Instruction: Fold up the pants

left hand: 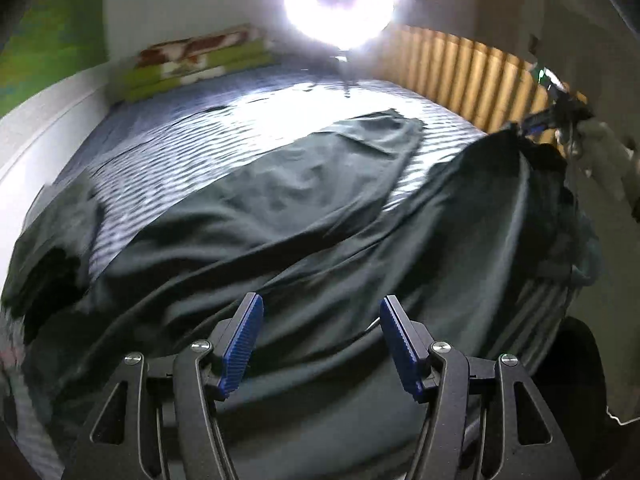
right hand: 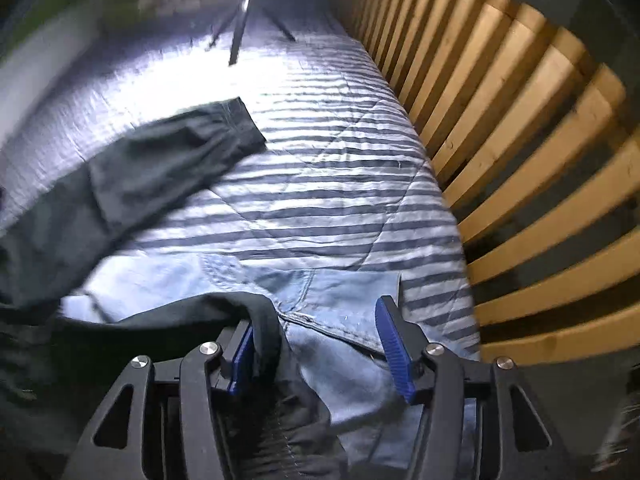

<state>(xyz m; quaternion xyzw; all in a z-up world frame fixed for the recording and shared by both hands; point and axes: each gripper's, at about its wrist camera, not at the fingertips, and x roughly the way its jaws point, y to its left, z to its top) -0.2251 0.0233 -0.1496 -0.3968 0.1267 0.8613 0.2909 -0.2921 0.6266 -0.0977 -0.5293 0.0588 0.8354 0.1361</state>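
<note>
Dark green-black pants (left hand: pixel 280 208) lie spread and rumpled, seen from the left claw (left hand: pixel 322 344) as a wide sheet of cloth filling the space straight ahead of and beneath its open blue pads. One leg stretches flat away from the claw, ending in a squared hem far ahead. The other leg rises to the far right of the claw, its end lifted and bunched. From the right claw (right hand: pixel 320 344), a fold of the same dark cloth drapes against its left pad.
</note>
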